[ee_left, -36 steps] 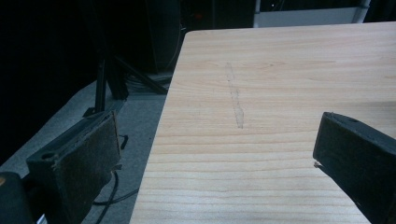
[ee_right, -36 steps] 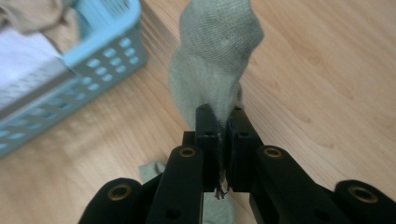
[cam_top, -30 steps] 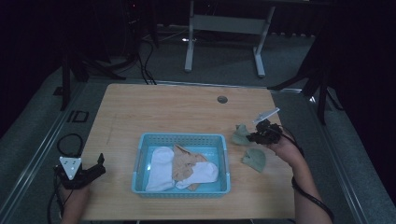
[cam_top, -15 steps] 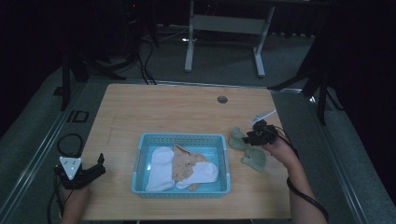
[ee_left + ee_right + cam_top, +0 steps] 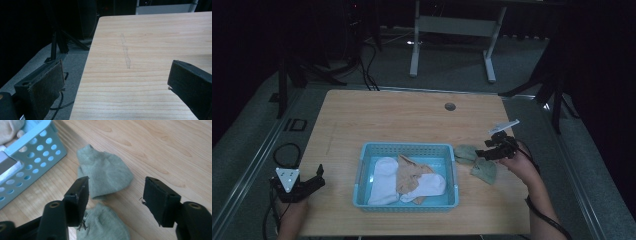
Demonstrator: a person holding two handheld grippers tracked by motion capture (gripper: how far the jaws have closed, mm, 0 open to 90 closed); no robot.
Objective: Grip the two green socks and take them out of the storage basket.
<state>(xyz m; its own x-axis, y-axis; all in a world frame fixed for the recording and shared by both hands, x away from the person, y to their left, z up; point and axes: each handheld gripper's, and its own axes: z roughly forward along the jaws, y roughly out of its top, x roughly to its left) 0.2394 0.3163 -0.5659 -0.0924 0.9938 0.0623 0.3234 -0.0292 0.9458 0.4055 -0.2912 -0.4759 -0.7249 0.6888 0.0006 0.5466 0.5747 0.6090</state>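
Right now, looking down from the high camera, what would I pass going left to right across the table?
Left gripper → blue basket holding white and tan socks → two green socks on the wood → right gripper, jaws open after just opening, nothing between them.

no readable text, label, brand, number or sign stands on anything here.

The blue basket [image 5: 32, 157] and lower green sock [image 5: 105, 227] run off the right gripper view's edges.
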